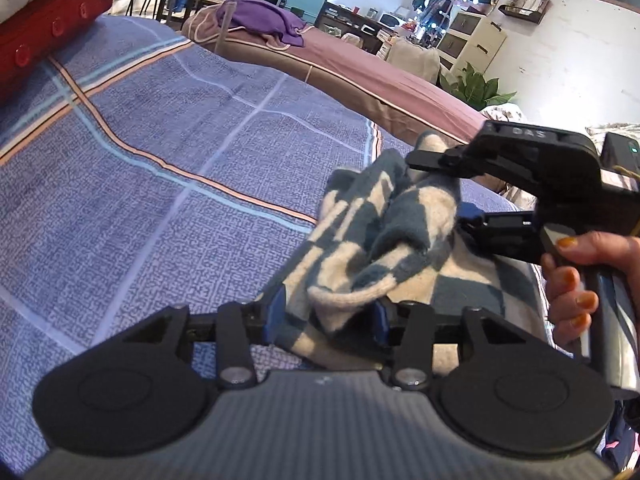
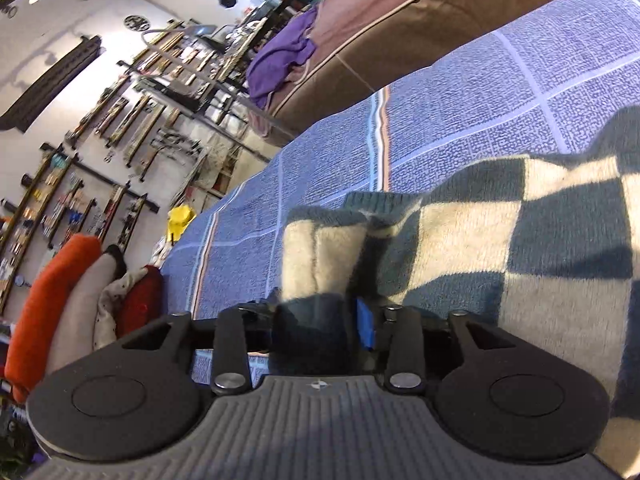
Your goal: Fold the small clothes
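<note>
A small blue-and-cream checkered knit garment [image 1: 384, 224] lies bunched on a blue plaid bedspread [image 1: 160, 152]. My left gripper [image 1: 330, 312] is shut on a cream-edged fold at its near side. My right gripper [image 1: 444, 192] comes in from the right and is shut on the garment's upper part, lifting it into a ridge. In the right wrist view the right gripper [image 2: 320, 320] pinches a cream and blue fold of the garment [image 2: 520, 248], which spreads out to the right over the bedspread [image 2: 460, 100].
A red buttoned garment [image 1: 40, 40] and a spotted white cloth sit at the bed's far left corner. A second bed with a purple cloth [image 1: 264, 20] stands beyond. Folded orange, grey and red clothes [image 2: 72, 292] are stacked at the bed's edge.
</note>
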{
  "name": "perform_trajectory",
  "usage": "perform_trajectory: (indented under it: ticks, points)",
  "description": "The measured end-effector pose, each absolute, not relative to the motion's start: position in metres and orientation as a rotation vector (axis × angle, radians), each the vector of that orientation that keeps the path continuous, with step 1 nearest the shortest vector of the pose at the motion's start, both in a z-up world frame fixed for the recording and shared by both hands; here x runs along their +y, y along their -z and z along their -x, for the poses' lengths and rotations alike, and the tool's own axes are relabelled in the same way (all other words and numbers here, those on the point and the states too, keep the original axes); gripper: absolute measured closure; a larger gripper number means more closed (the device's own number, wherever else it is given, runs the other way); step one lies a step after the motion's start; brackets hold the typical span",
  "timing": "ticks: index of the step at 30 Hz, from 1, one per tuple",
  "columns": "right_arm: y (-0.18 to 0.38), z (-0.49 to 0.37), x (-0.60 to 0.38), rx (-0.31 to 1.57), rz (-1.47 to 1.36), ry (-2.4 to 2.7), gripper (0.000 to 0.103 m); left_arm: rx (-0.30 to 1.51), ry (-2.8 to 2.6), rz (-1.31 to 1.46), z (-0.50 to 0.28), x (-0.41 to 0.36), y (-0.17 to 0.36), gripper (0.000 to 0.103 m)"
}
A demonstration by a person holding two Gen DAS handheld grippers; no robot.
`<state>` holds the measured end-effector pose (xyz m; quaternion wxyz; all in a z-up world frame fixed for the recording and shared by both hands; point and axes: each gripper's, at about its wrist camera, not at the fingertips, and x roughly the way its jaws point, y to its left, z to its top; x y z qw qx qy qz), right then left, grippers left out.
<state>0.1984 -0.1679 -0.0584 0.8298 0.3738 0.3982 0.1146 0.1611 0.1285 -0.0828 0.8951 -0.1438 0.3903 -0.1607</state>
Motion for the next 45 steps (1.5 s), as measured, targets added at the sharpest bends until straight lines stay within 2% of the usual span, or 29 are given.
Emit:
perform_trajectory:
  ticks: [1, 3, 5, 6, 7, 9, 11, 13, 14, 15, 16, 18, 23, 26, 28, 31, 37, 38, 39, 40, 42, 44, 45]
  points:
    - [0.054, -0.194, -0.169, 0.841, -0.773, -0.25, 0.022, 0.811, 0.331, 0.292, -0.162, 0.129, 0.084, 0.059]
    - [0.044, -0.187, -0.169, 0.812, -0.751, -0.278, 0.004, 0.813, 0.324, 0.284, -0.163, 0.129, 0.082, 0.059]
    - [0.034, -0.178, -0.173, 0.764, -0.739, -0.311, 0.0, 0.808, 0.295, 0.274, -0.164, 0.13, 0.079, 0.055]
    - [0.027, -0.172, -0.175, 0.747, -0.72, -0.321, 0.0, 0.805, 0.247, 0.247, -0.163, 0.131, 0.077, 0.04]
    - [0.02, -0.167, -0.172, 0.736, -0.688, -0.323, 0.0, 0.802, 0.21, 0.227, -0.161, 0.133, 0.076, 0.032]
    - [0.01, -0.153, -0.169, 0.725, -0.589, -0.301, 0.0, 0.81, 0.174, 0.246, -0.16, 0.143, 0.075, 0.032]
    - [0.005, -0.136, -0.168, 0.722, -0.48, -0.284, 0.005, 0.804, 0.158, 0.286, -0.156, 0.15, 0.068, 0.033]
    - [0.004, -0.118, -0.161, 0.715, -0.351, -0.264, 0.019, 0.757, 0.162, 0.254, -0.149, 0.145, 0.056, 0.036]
    - [0.004, -0.108, -0.158, 0.706, -0.286, -0.265, 0.031, 0.731, 0.175, 0.226, -0.146, 0.14, 0.05, 0.038]
    - [0.005, -0.1, -0.154, 0.699, -0.222, -0.268, 0.037, 0.703, 0.197, 0.191, -0.142, 0.132, 0.042, 0.042]
    - [0.006, -0.09, -0.151, 0.69, -0.167, -0.266, 0.037, 0.691, 0.219, 0.165, -0.14, 0.124, 0.037, 0.049]
    - [0.011, -0.075, -0.149, 0.666, -0.119, -0.245, 0.041, 0.678, 0.28, 0.106, -0.137, 0.104, 0.029, 0.055]
    - [0.03, -0.059, -0.148, 0.702, -0.058, -0.227, 0.04, 0.703, 0.332, -0.032, -0.139, 0.057, 0.037, 0.054]
    - [0.039, -0.059, -0.143, 0.715, -0.018, -0.215, 0.037, 0.77, 0.315, -0.026, -0.153, 0.054, 0.055, 0.051]
    - [0.043, -0.057, -0.143, 0.723, -0.034, -0.203, 0.035, 0.777, 0.308, -0.027, -0.157, 0.057, 0.062, 0.041]
    - [0.047, -0.057, -0.141, 0.729, -0.027, -0.194, 0.032, 0.797, 0.327, -0.019, -0.163, 0.062, 0.067, 0.041]
    - [0.048, -0.056, -0.132, 0.734, 0.032, -0.204, 0.018, 0.802, 0.33, -0.023, -0.164, 0.066, 0.067, 0.036]
    - [0.048, -0.055, -0.132, 0.733, 0.025, -0.205, 0.013, 0.807, 0.326, -0.015, -0.165, 0.068, 0.066, 0.033]
    - [0.047, -0.053, -0.135, 0.729, -0.001, -0.205, 0.001, 0.819, 0.316, 0.0, -0.165, 0.07, 0.062, 0.024]
    - [0.046, -0.051, -0.138, 0.724, -0.038, -0.205, 0.0, 0.832, 0.308, 0.014, -0.163, 0.074, 0.059, 0.015]
    - [0.041, -0.042, -0.147, 0.688, -0.142, -0.188, 0.0, 0.813, 0.314, 0.061, -0.153, 0.086, 0.05, 0.011]
    - [0.034, -0.028, -0.156, 0.628, -0.226, -0.162, 0.0, 0.782, 0.321, 0.149, -0.14, 0.106, 0.045, 0.0]
    - [0.032, -0.022, -0.162, 0.601, -0.262, -0.138, 0.0, 0.783, 0.328, 0.21, -0.135, 0.117, 0.045, 0.0]
